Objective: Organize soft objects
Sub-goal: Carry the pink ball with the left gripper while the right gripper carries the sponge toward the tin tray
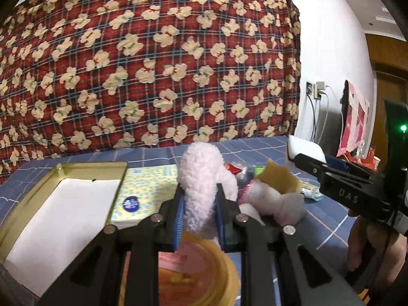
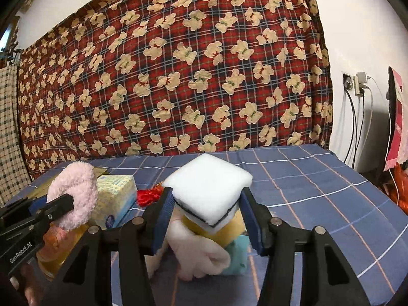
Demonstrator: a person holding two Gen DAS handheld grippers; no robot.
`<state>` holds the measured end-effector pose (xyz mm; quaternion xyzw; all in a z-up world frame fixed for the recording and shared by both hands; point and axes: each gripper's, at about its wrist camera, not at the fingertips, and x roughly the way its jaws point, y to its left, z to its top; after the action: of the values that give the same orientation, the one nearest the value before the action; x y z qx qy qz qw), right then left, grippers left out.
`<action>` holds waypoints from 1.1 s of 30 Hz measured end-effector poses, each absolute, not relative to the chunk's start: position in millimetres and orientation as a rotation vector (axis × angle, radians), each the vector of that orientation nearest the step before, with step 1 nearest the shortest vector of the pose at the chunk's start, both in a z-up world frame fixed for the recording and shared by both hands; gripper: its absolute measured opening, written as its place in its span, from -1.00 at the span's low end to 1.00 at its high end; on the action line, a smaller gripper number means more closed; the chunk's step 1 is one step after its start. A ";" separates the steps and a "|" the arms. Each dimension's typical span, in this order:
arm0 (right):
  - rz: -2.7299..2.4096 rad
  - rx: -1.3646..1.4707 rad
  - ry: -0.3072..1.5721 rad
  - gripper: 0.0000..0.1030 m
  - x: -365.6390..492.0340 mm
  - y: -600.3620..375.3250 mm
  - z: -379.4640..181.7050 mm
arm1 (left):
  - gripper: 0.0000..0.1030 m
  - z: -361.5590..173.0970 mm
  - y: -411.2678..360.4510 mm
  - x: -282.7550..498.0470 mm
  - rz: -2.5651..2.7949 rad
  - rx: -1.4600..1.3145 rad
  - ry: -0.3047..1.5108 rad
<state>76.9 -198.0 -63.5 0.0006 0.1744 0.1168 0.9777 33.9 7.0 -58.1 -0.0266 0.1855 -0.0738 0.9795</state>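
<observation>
Left tool point(image 1: 199, 219) is clamped on a pink fluffy ring point(image 1: 204, 178), its blue pads squeezing the plush from both sides, so the ring stands up between the fingers and is lifted clear of the bed. Just below it, at 6 o'clock, sits a yellow tub point(image 1: 201, 275) with something pinkish inside; at 9 o'clock lies an open gold tin point(image 1: 63, 204) with a white lining, and between tin and tool a tissue box point(image 1: 142, 193). Right tool point(image 2: 206, 216) grips a white sponge point(image 2: 209, 186) near its lower edge, the jaws set moderately wide around it, and the block is held above the heap. Under that sponge, at 6 o'clock, the heap remains: a white plush point(image 2: 199, 252), a yellow sponge point(image 2: 229, 229) and a teal piece point(image 2: 237, 257), all touching on the blue checked bed point(image 2: 318, 191). A red tassel-like thing point(image 2: 148, 196) lies at 10 o'clock of the right tool. By my reading the job is early to midway: two soft items are in hand but not yet placed, the tin looks unfilled, and at least three pieces still wait in the pile. Which container each is meant for cannot be told; the tub under the ring seems a likely spot for it.
</observation>
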 end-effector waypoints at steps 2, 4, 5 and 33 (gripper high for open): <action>0.236 0.003 0.337 0.06 75.8 -194.4 -62.7 | -0.62 -58.3 13.1 34.3 -0.136 -0.062 0.374; 0.241 0.002 0.329 0.06 74.6 -189.3 -62.5 | -0.62 -58.5 19.8 33.8 -0.122 -0.076 0.372; 0.243 0.000 0.323 0.06 73.7 -186.3 -62.2 | -0.62 -58.8 23.8 33.5 -0.114 -0.080 0.370; 0.365 -0.068 0.277 0.07 65.6 -112.0 -63.9 | -0.62 -63.9 92.4 20.5 0.066 -0.190 0.329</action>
<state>65.6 -112.0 -63.9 -0.0339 0.1371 0.1807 0.9733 20.5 92.4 -63.9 -0.0942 0.1636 0.0327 0.9815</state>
